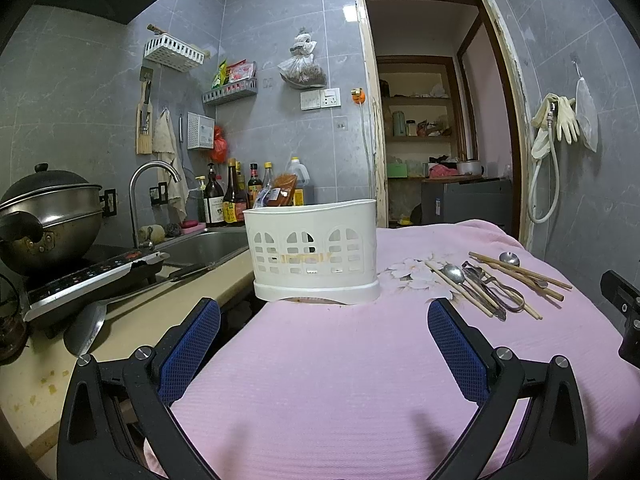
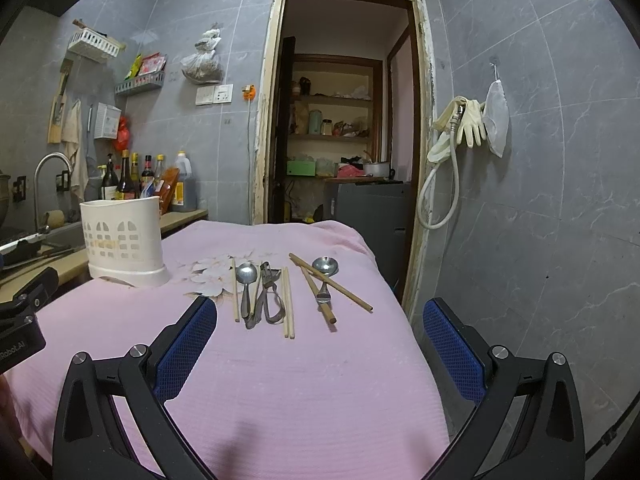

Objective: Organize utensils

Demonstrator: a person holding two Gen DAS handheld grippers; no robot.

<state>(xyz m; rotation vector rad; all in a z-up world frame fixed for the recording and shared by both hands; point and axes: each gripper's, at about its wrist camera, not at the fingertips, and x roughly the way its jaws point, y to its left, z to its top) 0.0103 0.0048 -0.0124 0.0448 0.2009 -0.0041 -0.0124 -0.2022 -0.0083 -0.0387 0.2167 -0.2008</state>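
A grey-tiled kitchen, a pink cloth (image 2: 280, 380) covering the table: the utensils are lying loose at its far end. Chopsticks (image 2: 289, 304), a spoon (image 2: 245, 276), metal tongs (image 2: 266, 296) and a second spoon (image 2: 325, 270) crossed by more chopsticks are sitting in a rough row, well apart from the white utensil holder (image 1: 314, 248) standing upright at the cloth's left edge beside the sink (image 1: 200, 248). I am holding my left claw (image 1: 324, 334) and my right claw (image 2: 320, 334) wide open above the cloth, gripping nothing.
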